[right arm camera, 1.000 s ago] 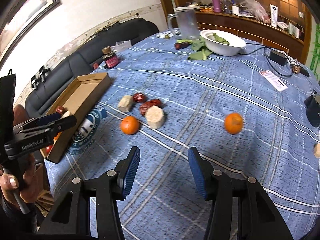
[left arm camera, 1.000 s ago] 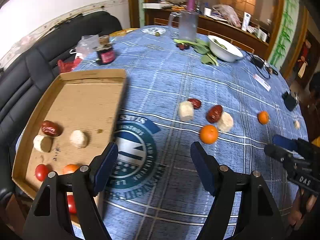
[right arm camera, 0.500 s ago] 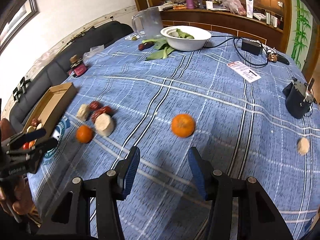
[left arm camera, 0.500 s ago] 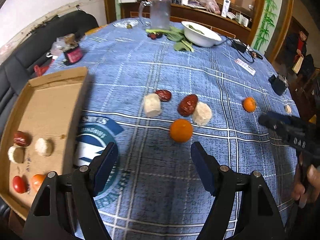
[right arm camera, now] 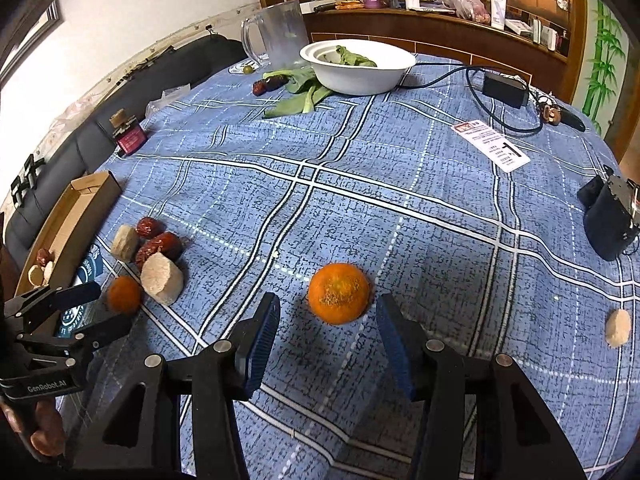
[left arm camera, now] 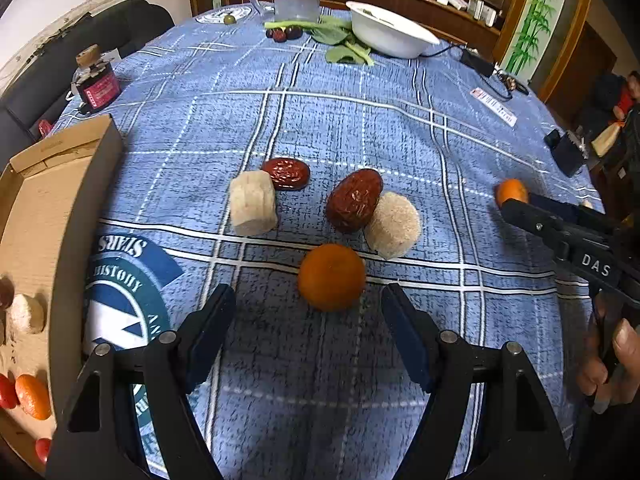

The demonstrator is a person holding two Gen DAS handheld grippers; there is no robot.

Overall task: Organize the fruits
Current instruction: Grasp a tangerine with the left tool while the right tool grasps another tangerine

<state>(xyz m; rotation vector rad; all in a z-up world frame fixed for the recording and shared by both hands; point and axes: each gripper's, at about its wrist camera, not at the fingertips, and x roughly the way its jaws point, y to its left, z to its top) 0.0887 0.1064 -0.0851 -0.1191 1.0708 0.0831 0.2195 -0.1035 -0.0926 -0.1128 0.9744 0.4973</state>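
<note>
My left gripper (left arm camera: 308,312) is open and empty, with an orange tangerine (left arm camera: 331,277) just ahead between its fingertips. Behind it lie two red dates (left arm camera: 353,200) and two pale beige chunks (left arm camera: 253,203). A cardboard tray (left arm camera: 60,184) at the left holds a pale chunk, a tangerine and red fruits. My right gripper (right arm camera: 327,320) is open and empty, with a second tangerine (right arm camera: 338,293) just ahead between its fingertips. The right gripper also shows at the right of the left wrist view (left arm camera: 516,204). The left gripper also shows at the left of the right wrist view (right arm camera: 92,308).
A blue checked cloth (right arm camera: 360,184) covers the round table. At the back stand a white bowl (right arm camera: 356,68) with greens, a clear jug (right arm camera: 280,36), a small jar (right arm camera: 128,134), a charger with cable (right arm camera: 504,90) and a card (right arm camera: 494,146). A black pouch (right arm camera: 608,220) and a beige chunk (right arm camera: 618,327) lie at the right.
Both grippers have moved forward and down. The left one has swung right from the tray to its tangerine. The right one has swung right to the lone tangerine. Both stay open.
</note>
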